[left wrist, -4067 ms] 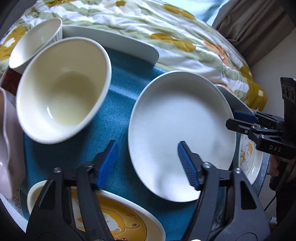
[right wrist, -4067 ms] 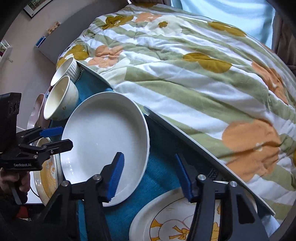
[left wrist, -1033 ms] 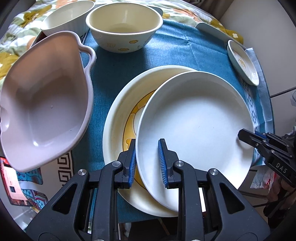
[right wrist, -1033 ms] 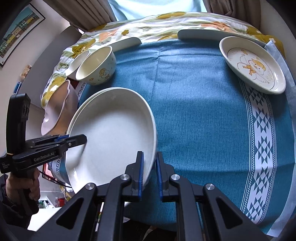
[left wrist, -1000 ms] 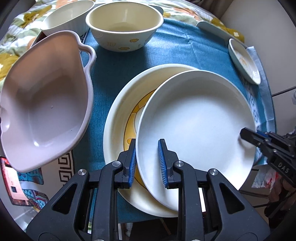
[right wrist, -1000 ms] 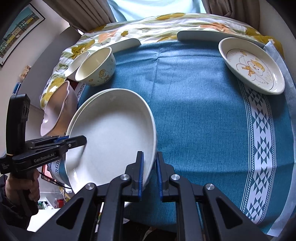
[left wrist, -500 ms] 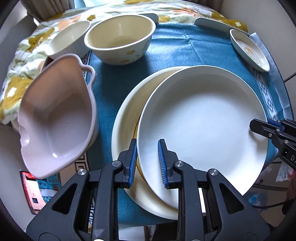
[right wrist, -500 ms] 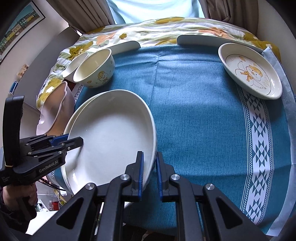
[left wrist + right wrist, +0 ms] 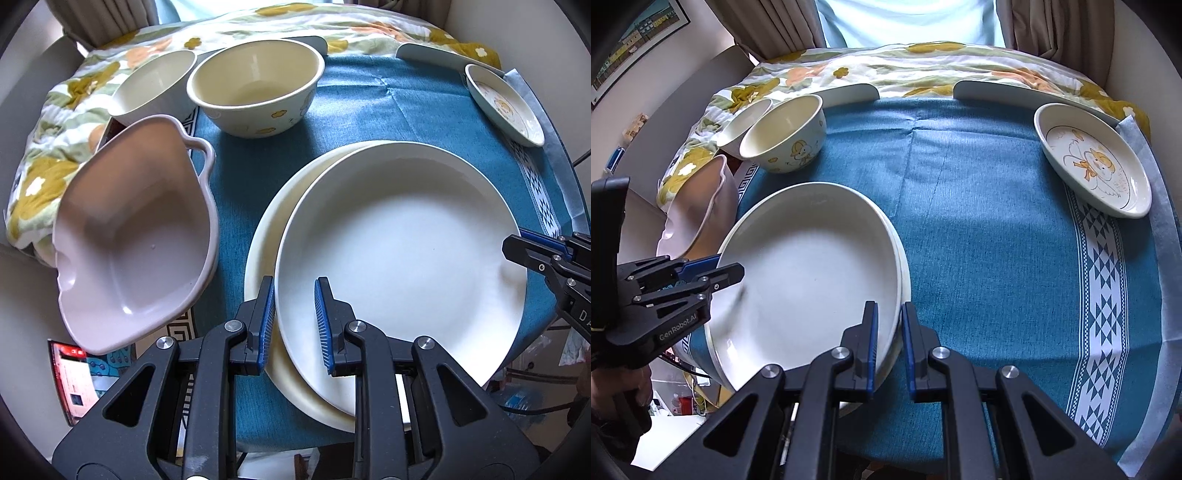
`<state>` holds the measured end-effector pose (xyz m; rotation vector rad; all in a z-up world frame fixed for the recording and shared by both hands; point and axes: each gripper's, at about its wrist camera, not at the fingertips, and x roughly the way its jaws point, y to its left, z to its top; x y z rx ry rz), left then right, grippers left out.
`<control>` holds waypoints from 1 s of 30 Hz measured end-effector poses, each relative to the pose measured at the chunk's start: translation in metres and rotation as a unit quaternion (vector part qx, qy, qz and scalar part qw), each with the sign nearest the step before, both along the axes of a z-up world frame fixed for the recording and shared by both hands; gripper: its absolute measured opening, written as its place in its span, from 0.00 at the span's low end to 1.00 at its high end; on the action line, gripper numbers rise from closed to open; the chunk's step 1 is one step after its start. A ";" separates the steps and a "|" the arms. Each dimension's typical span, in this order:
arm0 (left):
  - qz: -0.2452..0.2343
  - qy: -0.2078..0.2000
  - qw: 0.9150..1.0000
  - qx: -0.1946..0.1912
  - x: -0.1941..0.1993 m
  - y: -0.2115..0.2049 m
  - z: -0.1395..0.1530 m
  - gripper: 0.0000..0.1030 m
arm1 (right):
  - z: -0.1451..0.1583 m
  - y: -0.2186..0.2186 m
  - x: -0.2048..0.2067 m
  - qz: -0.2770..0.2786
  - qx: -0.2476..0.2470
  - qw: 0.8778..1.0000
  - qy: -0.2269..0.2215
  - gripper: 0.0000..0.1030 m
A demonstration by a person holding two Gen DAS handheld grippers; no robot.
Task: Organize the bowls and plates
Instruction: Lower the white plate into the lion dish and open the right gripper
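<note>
A plain white plate (image 9: pixel 402 254) lies over a larger cream plate (image 9: pixel 262 258) on the blue cloth; it also shows in the right wrist view (image 9: pixel 809 280). My left gripper (image 9: pixel 294 321) is shut on the white plate's near left rim. My right gripper (image 9: pixel 888 339) is shut on its opposite rim, and shows at the right edge of the left view (image 9: pixel 532 251). The white plate nearly covers the cream one.
A pink handled dish (image 9: pixel 133 240) hangs over the table's left edge. A cream flowered bowl (image 9: pixel 255 85) and a white bowl (image 9: pixel 155 85) stand at the back left. A small cartoon plate (image 9: pixel 1093 158) sits at the back right. A floral quilt lies beyond.
Both grippers closed on the white plate, carried it from the table's middle onto the cream plate, and in the last second lowered it and slid it further over that plate.
</note>
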<state>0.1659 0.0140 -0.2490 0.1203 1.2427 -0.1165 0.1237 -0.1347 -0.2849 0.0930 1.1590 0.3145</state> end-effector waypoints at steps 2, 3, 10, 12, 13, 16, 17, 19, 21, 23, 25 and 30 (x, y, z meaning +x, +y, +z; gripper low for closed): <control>0.001 0.000 1.000 0.003 -0.001 -0.001 0.001 0.18 | 0.000 0.001 0.001 0.000 -0.001 1.000 0.000 0.11; 0.001 0.000 1.000 0.006 -0.001 -0.001 0.001 0.18 | 0.000 0.001 0.001 -0.001 -0.001 1.000 0.000 0.11; 0.002 -0.004 1.000 0.021 -0.004 -0.007 0.002 0.18 | 0.002 0.001 -0.001 -0.004 -0.003 1.000 -0.002 0.11; 0.007 -0.004 1.000 0.022 -0.005 -0.007 0.002 0.18 | 0.003 0.002 -0.001 -0.004 -0.004 1.000 -0.003 0.11; 0.008 -0.004 1.000 0.022 -0.006 -0.008 0.002 0.18 | 0.003 0.002 -0.001 -0.005 -0.004 1.000 -0.003 0.11; 0.009 -0.004 1.000 0.023 -0.008 -0.008 0.003 0.18 | 0.003 0.003 -0.001 -0.005 -0.005 1.000 -0.003 0.11; 0.009 -0.006 1.000 0.025 -0.008 -0.008 0.003 0.18 | 0.004 0.003 -0.001 -0.005 -0.005 1.000 -0.002 0.11; 0.009 -0.017 0.999 0.035 -0.010 -0.008 0.008 0.18 | 0.004 0.003 -0.002 -0.004 -0.004 1.000 -0.004 0.11; 0.013 -0.015 0.999 0.028 -0.009 -0.005 0.008 0.18 | 0.005 0.005 -0.001 -0.001 -0.005 1.000 -0.005 0.11; 0.016 -0.010 1.000 0.023 -0.008 -0.003 0.006 0.18 | 0.005 0.006 -0.001 0.000 -0.004 1.000 -0.003 0.11; 0.015 -0.013 1.000 0.024 -0.008 -0.004 0.006 0.18 | 0.004 0.007 -0.001 0.000 -0.007 1.000 -0.003 0.11; 0.019 -0.012 1.000 0.018 -0.008 -0.003 0.008 0.18 | 0.003 0.007 -0.001 -0.001 -0.004 1.000 -0.002 0.11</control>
